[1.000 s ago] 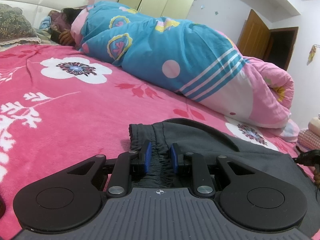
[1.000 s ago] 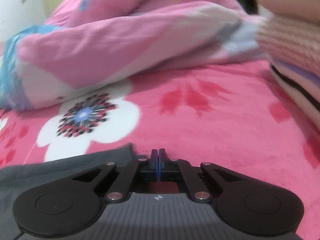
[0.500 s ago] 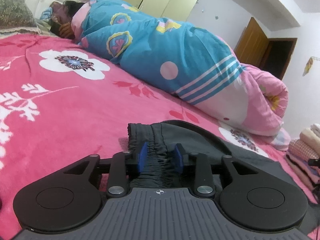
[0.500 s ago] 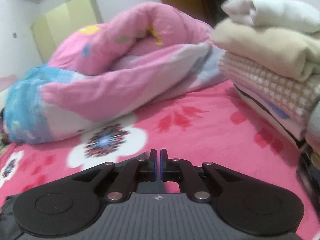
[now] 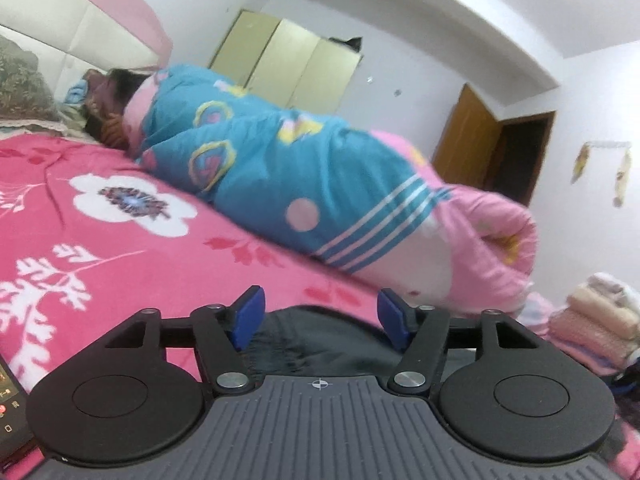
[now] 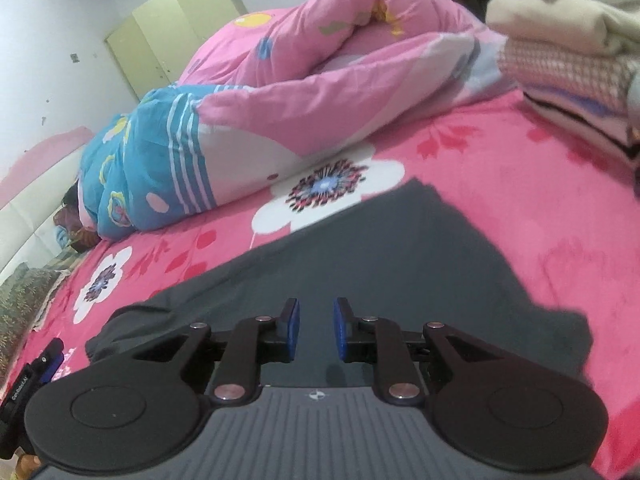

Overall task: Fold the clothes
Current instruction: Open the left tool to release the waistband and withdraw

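Dark grey trousers point(image 6: 400, 256) lie flat on the pink flowered bedspread point(image 6: 540, 200), stretching from lower left to a leg end at the right. My right gripper point(image 6: 314, 328) hovers above the cloth, its jaws opening with nothing between the blue pads. In the left wrist view the elastic waistband point(image 5: 316, 340) lies below and between the jaws of my left gripper point(image 5: 322, 312). Those jaws are opening wide and the pads stand clear of the cloth. The other gripper's blue-tipped finger point(image 6: 48, 356) shows at the left edge of the right wrist view.
A person lies under a blue and pink quilt point(image 5: 320, 184) along the far side of the bed. A stack of folded blankets point(image 6: 568, 52) stands at the right. A wardrobe point(image 5: 288, 60) and a wooden door point(image 5: 468, 140) are behind. A phone point(image 5: 8, 400) lies at the lower left.
My left gripper let go of the waistband, spread its jaws and rose a little. My right gripper parted its jaws and swung back and up over the trousers.
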A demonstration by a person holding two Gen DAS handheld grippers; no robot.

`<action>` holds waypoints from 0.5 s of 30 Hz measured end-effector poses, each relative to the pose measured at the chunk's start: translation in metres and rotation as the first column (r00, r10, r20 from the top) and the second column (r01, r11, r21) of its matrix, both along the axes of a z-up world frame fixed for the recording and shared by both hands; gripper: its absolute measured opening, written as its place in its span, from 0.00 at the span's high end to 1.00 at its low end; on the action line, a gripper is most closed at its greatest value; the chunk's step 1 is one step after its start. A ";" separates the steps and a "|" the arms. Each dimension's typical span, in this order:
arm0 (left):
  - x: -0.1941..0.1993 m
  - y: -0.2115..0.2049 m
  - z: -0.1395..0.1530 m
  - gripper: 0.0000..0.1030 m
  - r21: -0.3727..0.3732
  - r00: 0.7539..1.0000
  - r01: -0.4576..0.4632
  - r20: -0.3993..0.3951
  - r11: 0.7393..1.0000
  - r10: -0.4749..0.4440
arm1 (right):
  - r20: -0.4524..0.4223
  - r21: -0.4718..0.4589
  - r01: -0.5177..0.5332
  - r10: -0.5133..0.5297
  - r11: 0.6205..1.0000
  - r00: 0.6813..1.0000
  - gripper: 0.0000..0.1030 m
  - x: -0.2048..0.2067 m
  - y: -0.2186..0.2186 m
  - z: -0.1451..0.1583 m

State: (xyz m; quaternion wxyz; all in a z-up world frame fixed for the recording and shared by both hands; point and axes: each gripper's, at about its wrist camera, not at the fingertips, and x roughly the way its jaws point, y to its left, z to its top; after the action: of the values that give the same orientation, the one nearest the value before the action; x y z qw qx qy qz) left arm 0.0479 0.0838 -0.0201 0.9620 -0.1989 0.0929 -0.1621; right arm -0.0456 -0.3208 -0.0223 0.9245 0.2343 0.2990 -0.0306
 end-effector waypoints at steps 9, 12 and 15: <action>-0.012 -0.025 0.001 0.27 0.062 0.982 0.189 -0.018 0.980 -0.188 | -0.031 -0.011 -0.031 0.031 0.999 0.999 0.76 -0.005 0.036 -0.005; -0.012 -0.032 -0.002 0.26 0.077 0.975 0.221 -0.049 0.972 -0.218 | -0.044 -0.012 -0.039 0.039 0.999 0.998 0.76 -0.003 0.046 -0.007; -0.011 -0.035 -0.007 0.26 0.086 0.971 0.232 -0.082 0.969 -0.226 | -0.053 -0.010 -0.049 0.048 0.999 0.997 0.75 -0.002 0.054 -0.008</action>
State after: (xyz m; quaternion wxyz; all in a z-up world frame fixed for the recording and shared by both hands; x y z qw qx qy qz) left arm 0.0373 0.0484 -0.0267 0.9413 -0.1465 0.1573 -0.2603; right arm -0.0473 -0.2666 -0.0305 0.9180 0.2209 0.3289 -0.0160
